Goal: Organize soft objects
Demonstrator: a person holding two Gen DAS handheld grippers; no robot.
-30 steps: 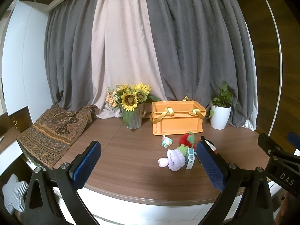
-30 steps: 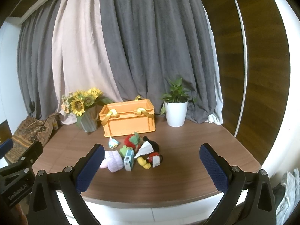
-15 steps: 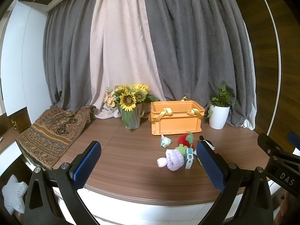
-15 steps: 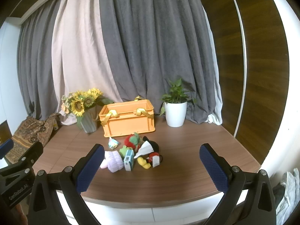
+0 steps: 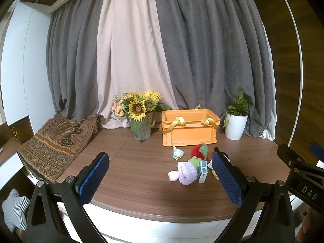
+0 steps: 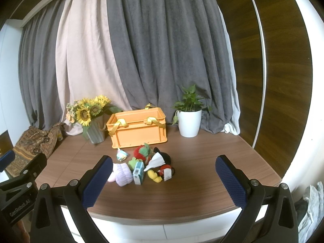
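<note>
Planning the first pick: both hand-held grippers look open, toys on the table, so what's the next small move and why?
Probably advance the right hand-held gripper toward the toy pile and line it up on the black mouse plush, the piece nearest its side. Both it and the left hand-held gripper are open and empty, short of the table edge, and the orange crate behind the pile shows no toys inside.

The right gripper (image 5: 303,184) body reads "DAS"; the left gripper (image 6: 18,190) body reads, apparently, "GenRobot.AI".

Orange crate (image 6: 139,130), red strawberry plush (image 6: 140,152), lilac plush (image 6: 122,172), paisley-patterned brown cloth (image 5: 54,141).
</note>
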